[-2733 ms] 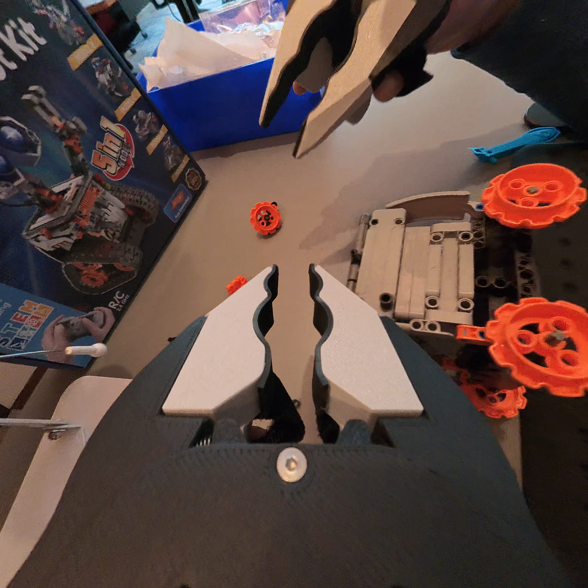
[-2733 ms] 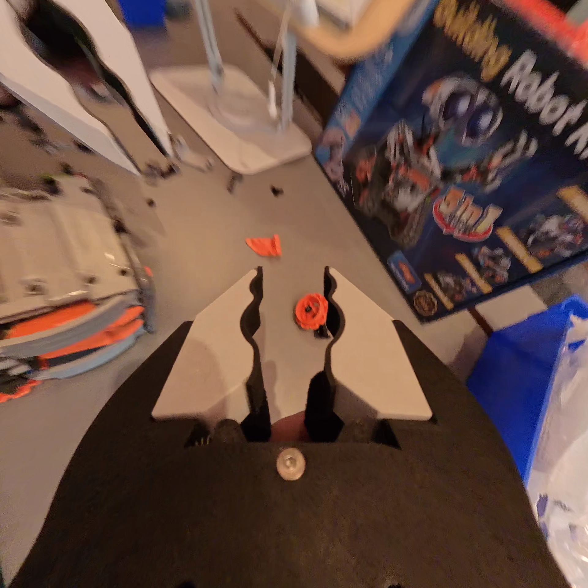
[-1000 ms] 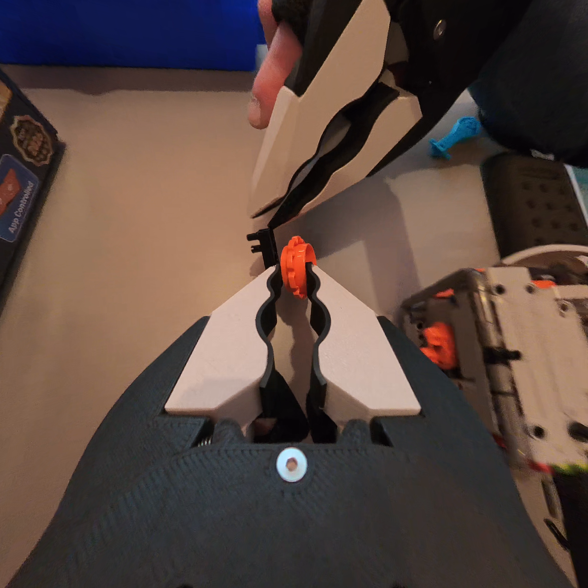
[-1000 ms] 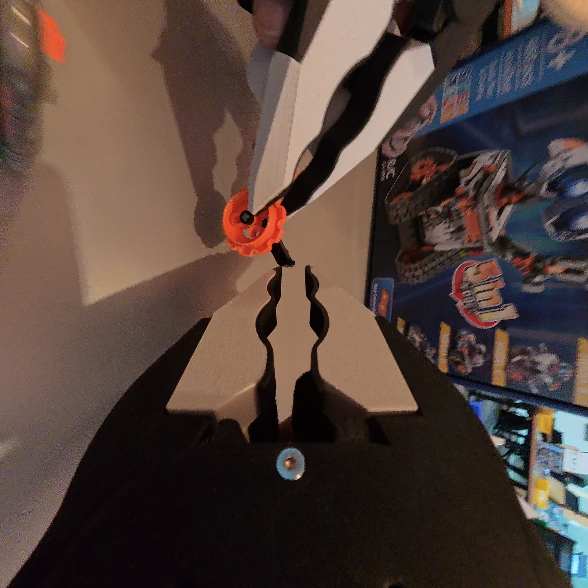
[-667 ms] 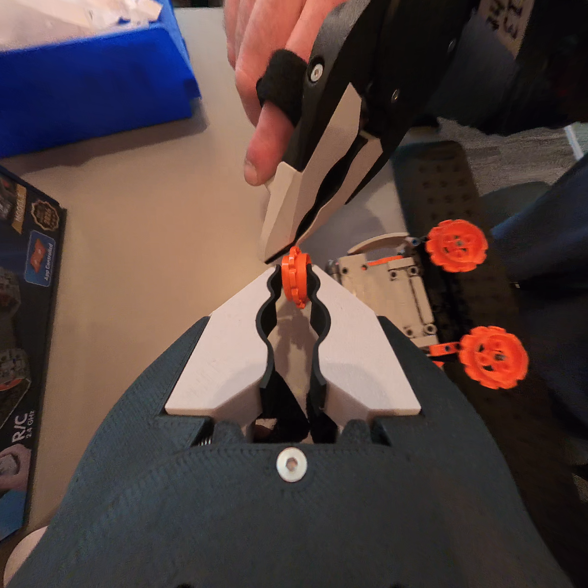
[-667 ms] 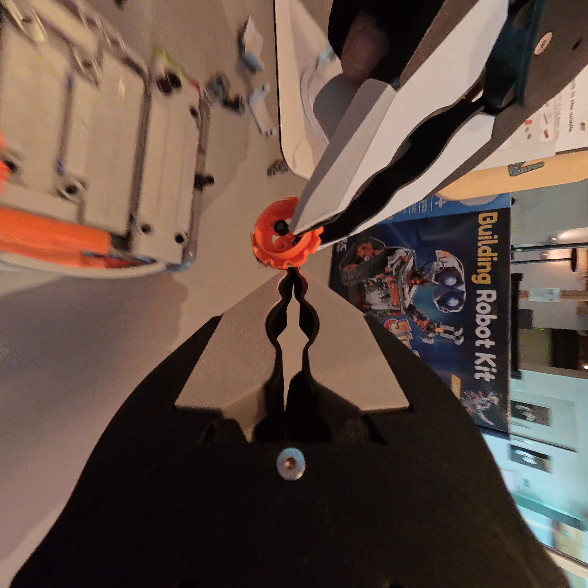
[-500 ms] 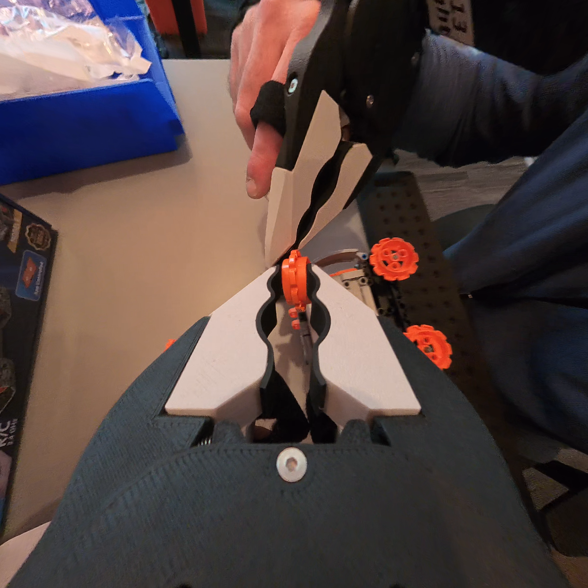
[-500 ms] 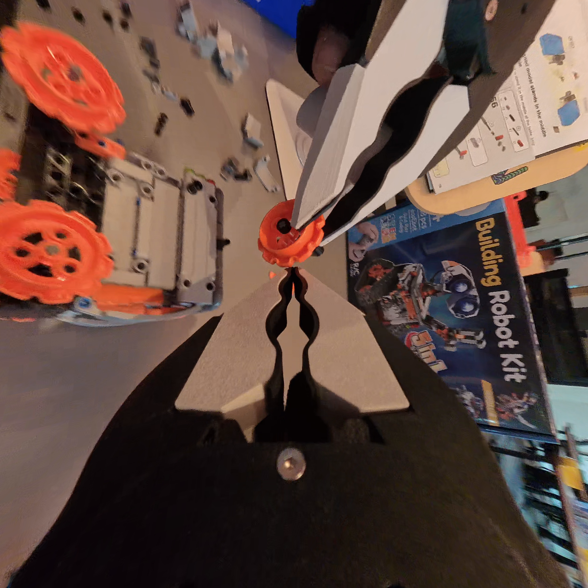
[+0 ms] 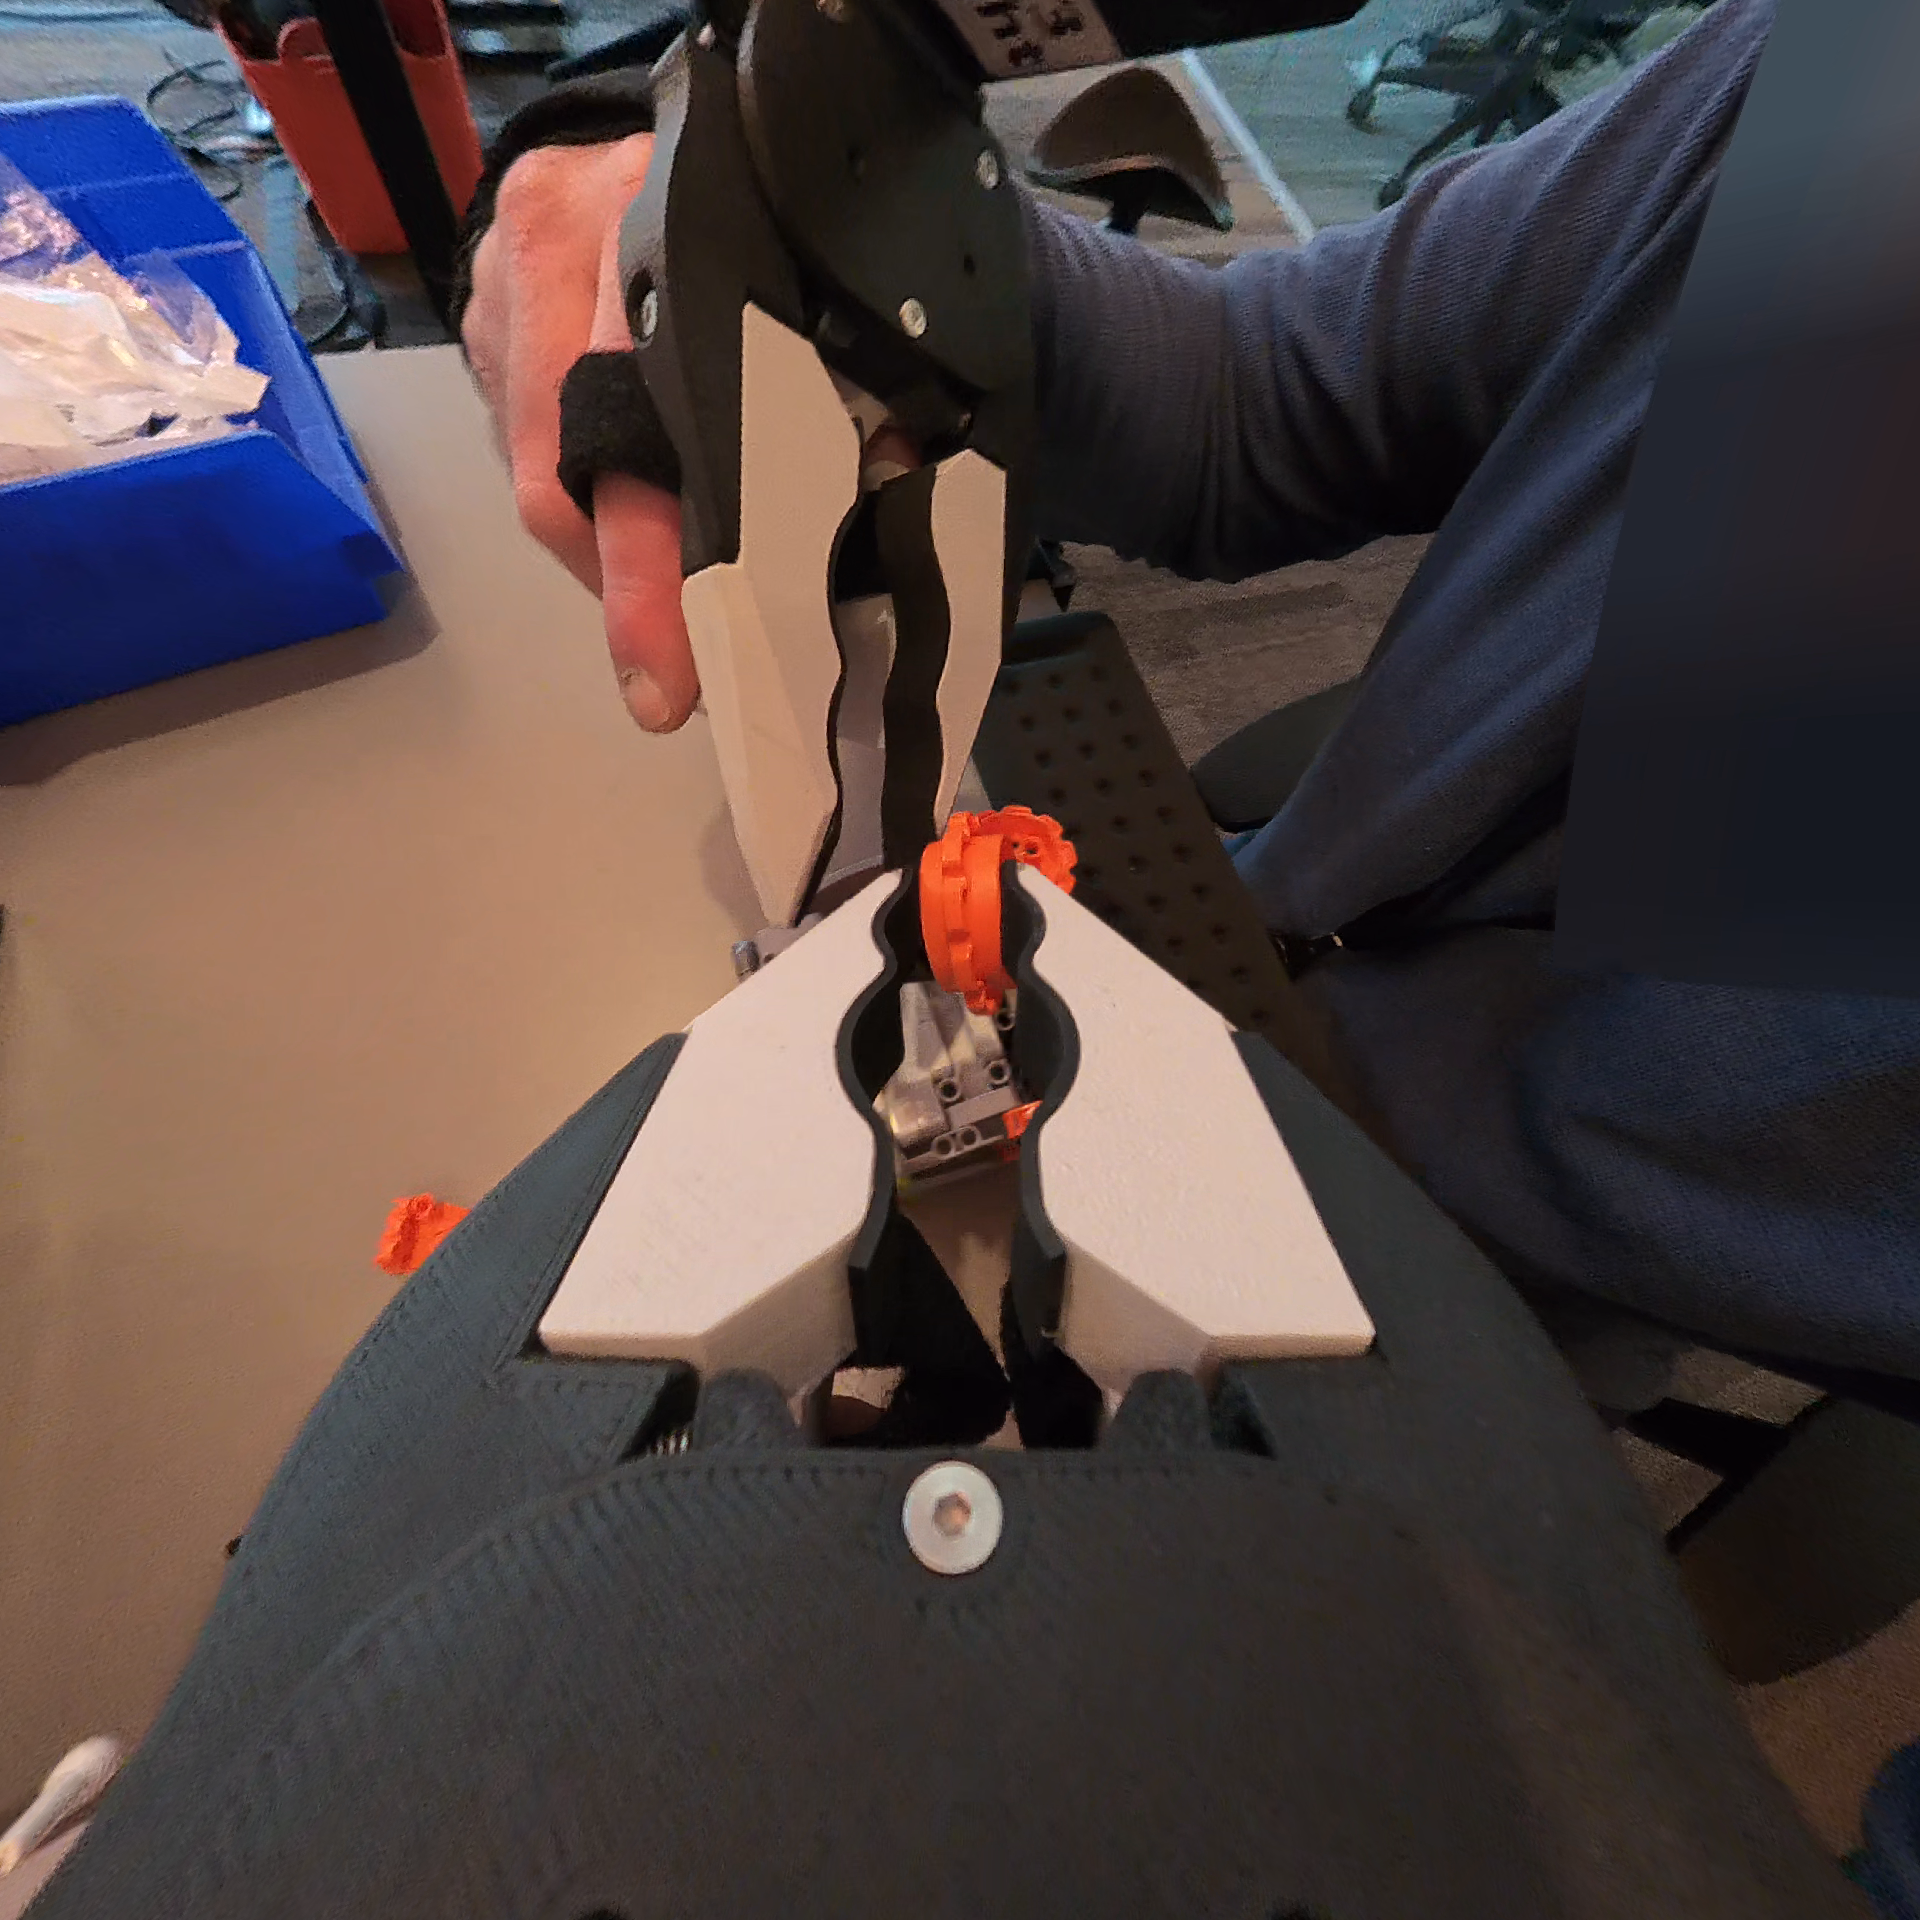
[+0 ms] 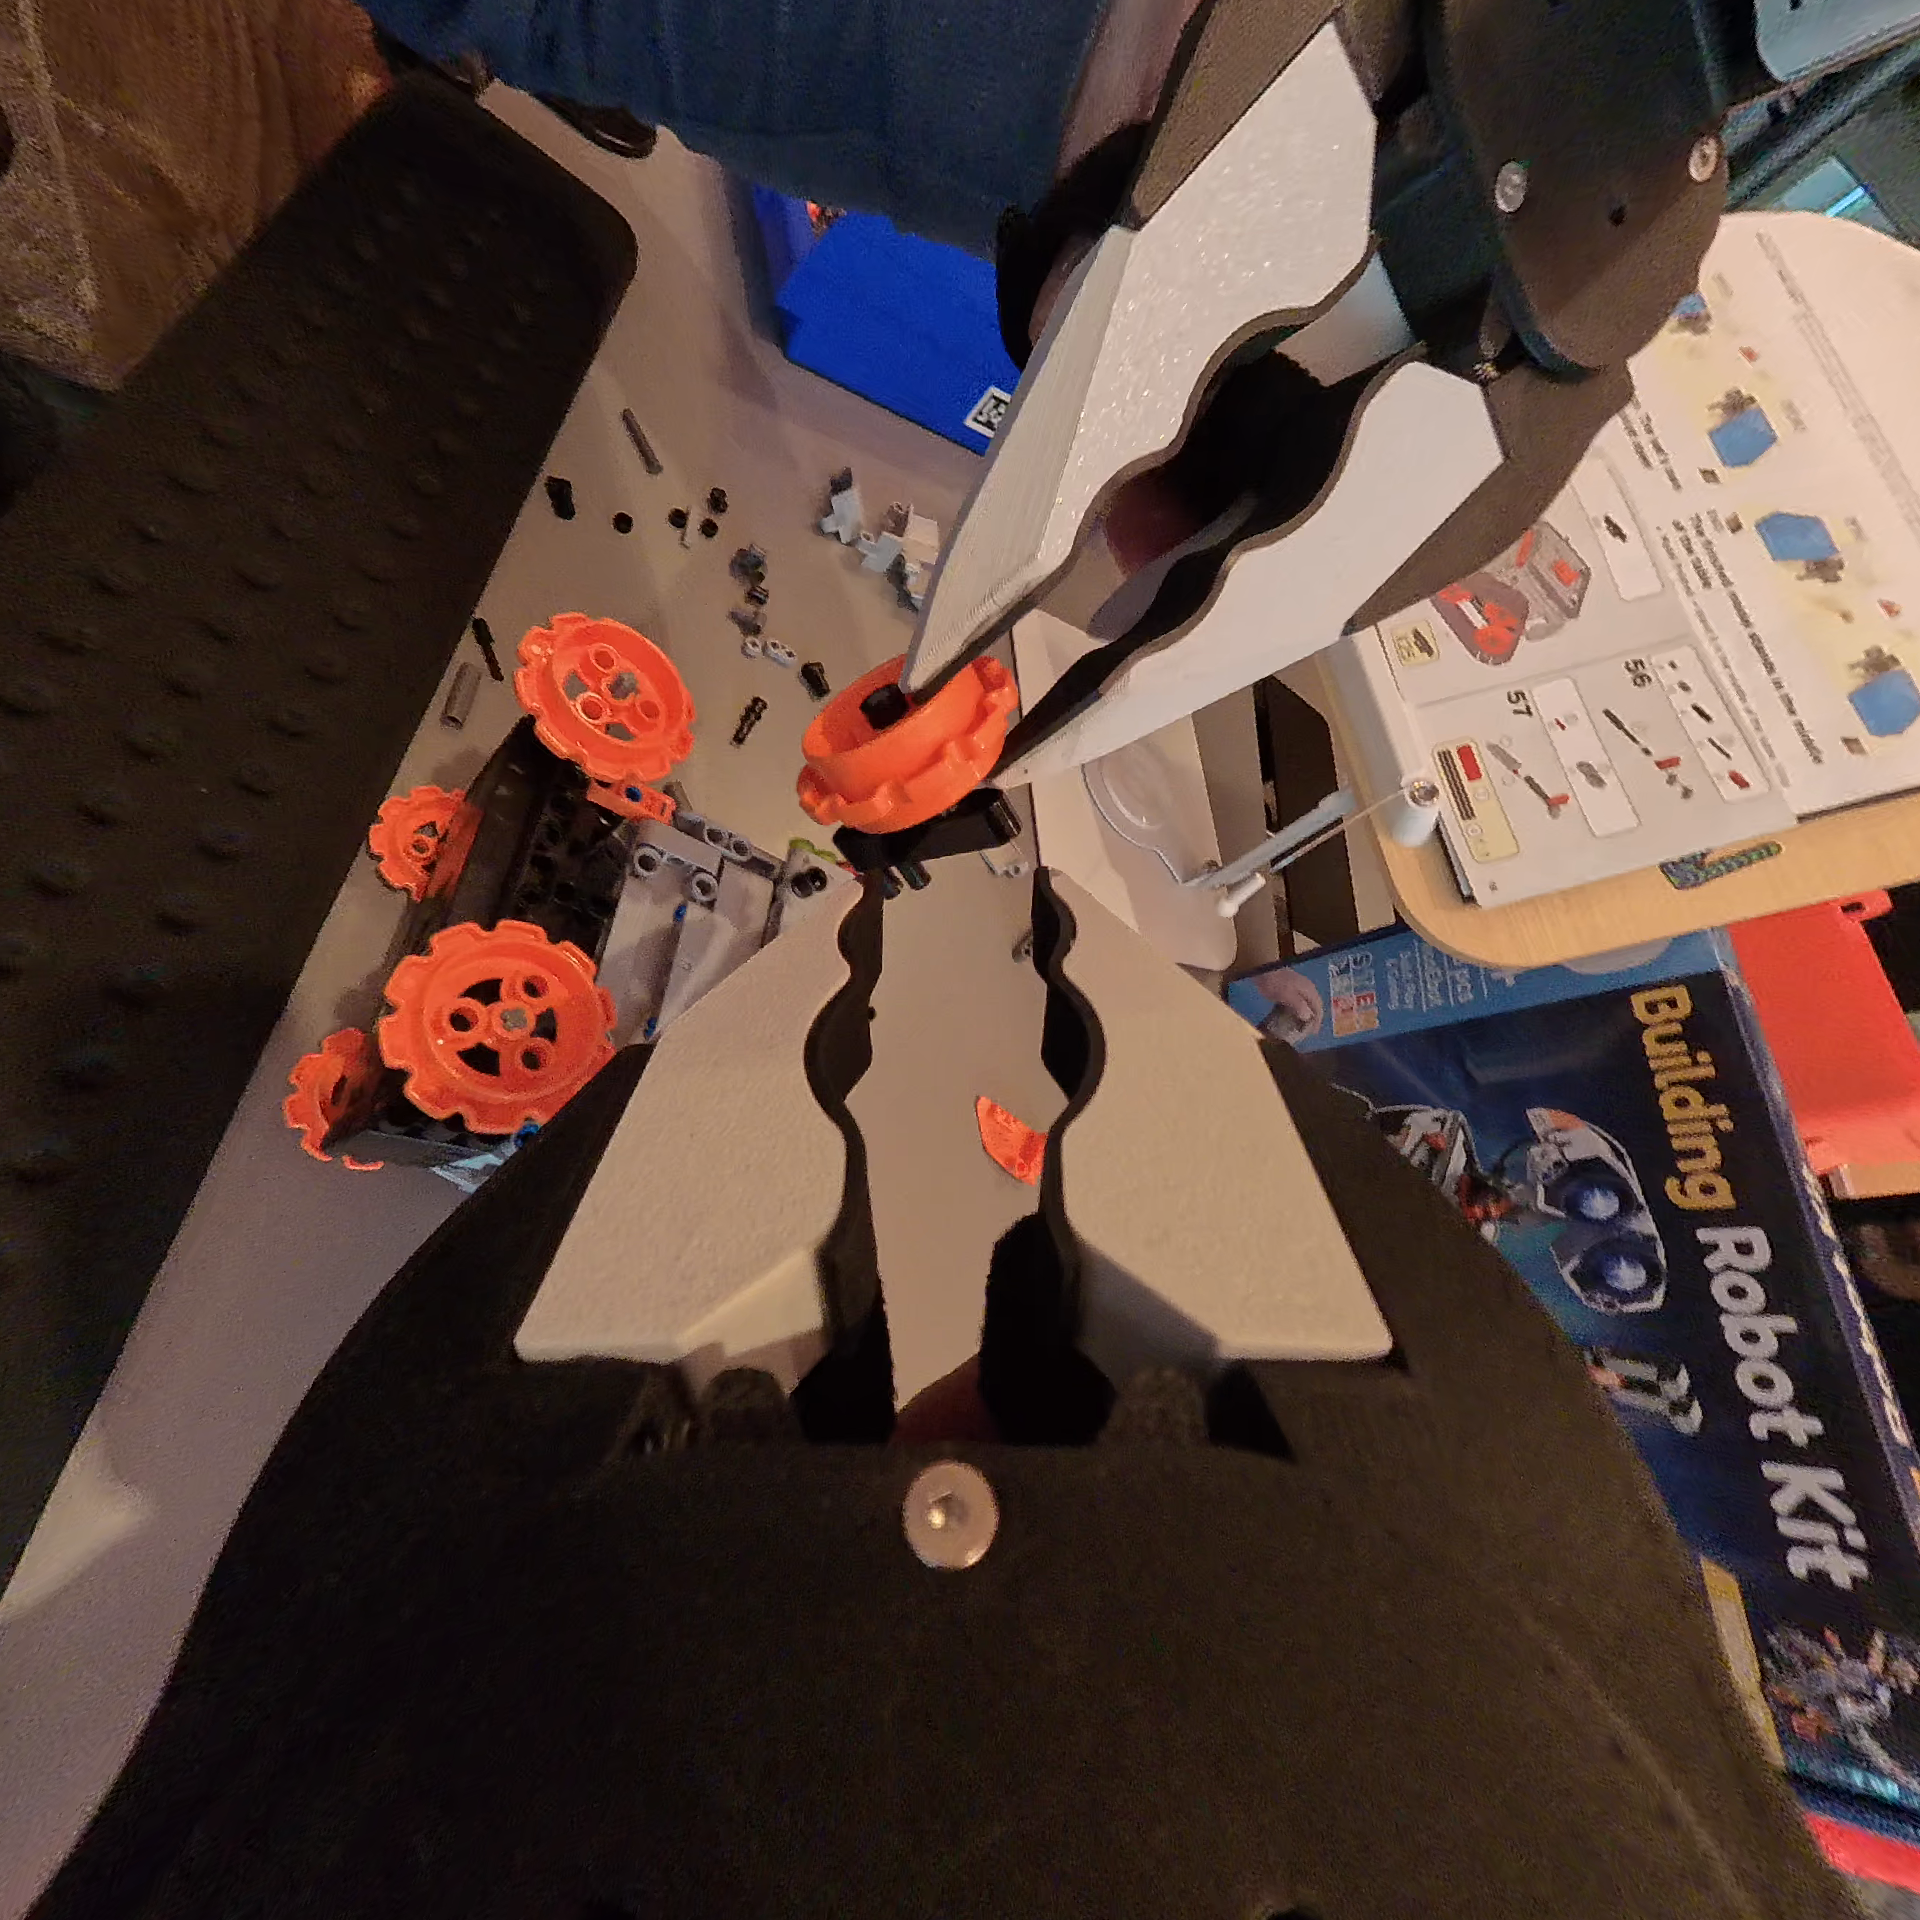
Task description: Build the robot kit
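Left gripper [image 9: 961,914]: jaws clenched edge-on around small orange wheel [image 9: 966,930], holding its black pin [image 10: 925,826] outward | Right gripper [image 10: 951,899]: jaws released, tips just short of pin | Below jaws: wheeled model [image 10: 582,904] on table [image 9: 312,935].

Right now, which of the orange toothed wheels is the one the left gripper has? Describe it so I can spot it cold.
Start from the grey brick vehicle on the table, which carries larger orange wheels. Above it, the left gripper is shut on the small orange wheel, clear of the table. Unlike the mounted ones, it is loose, with a black pin sticking out beneath it.
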### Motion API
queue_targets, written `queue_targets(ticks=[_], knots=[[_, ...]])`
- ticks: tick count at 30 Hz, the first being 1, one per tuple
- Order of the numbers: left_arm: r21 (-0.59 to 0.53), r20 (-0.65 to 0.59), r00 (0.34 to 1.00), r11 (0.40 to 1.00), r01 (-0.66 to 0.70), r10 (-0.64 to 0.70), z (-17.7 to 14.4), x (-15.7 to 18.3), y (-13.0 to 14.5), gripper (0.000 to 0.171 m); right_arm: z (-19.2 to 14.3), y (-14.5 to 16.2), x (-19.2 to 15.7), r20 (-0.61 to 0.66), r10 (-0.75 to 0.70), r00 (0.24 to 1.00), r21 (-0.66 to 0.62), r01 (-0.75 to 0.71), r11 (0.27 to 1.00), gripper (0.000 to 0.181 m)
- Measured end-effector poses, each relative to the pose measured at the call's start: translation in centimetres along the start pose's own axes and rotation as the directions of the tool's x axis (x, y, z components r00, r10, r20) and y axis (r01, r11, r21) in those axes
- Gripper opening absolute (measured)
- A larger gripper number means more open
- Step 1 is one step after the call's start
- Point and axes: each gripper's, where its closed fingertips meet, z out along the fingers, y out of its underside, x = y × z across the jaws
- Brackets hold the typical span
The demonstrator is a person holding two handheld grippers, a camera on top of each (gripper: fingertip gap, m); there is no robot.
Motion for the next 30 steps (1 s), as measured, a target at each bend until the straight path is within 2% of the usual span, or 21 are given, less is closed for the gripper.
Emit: queue_targets(ticks=[5,7,10,13,21,26,30], knots=[[0.090,-0.056,0.997,0.995,-0.041,0.046,-0.6,1.5,-0.4,0.014,0.7,-1.6,-0.3,-0.025,-0.050,0.998,0.035,0.051,0.998,0.025],[0.138,-0.082,0.992,0.987,-0.085,0.097,-1.0,2.2,-0.4,0.015,0.8,-2.3,-0.2,-0.050,-0.058,0.997,0.059,0.061,0.996,0.020],[0.193,-0.093,0.983,0.971,-0.138,0.158,-1.5,3.0,-0.5,0.015,0.8,-2.7,-0.1,-0.077,-0.064,0.995,0.063,0.069,0.996,0.001],[0.240,-0.094,0.982,0.961,-0.136,0.162,-1.9,3.3,-0.7,0.015,0.5,-3.0,-0.1,-0.068,-0.037,0.997,0.097,0.043,0.994,0.000],[0.297,-0.078,0.991,0.952,-0.078,0.105,-1.8,2.5,-0.8,0.014,-0.7,-2.7,-0.7,-0.042,-0.032,0.999,0.106,0.036,0.994,0.032],[0.364,-0.056,0.997,0.931,-0.033,0.057,-1.6,1.7,-1.6,0.014,-0.7,-3.0,-0.3,-0.201,-0.111,0.973,0.067,0.126,0.990,0.044],[0.394,-0.069,0.997,0.919,-0.002,0.032,-1.2,1.5,-1.8,0.014,-0.5,-2.7,0.0,-0.288,-0.180,0.940,0.004,0.189,0.982,0.039]])
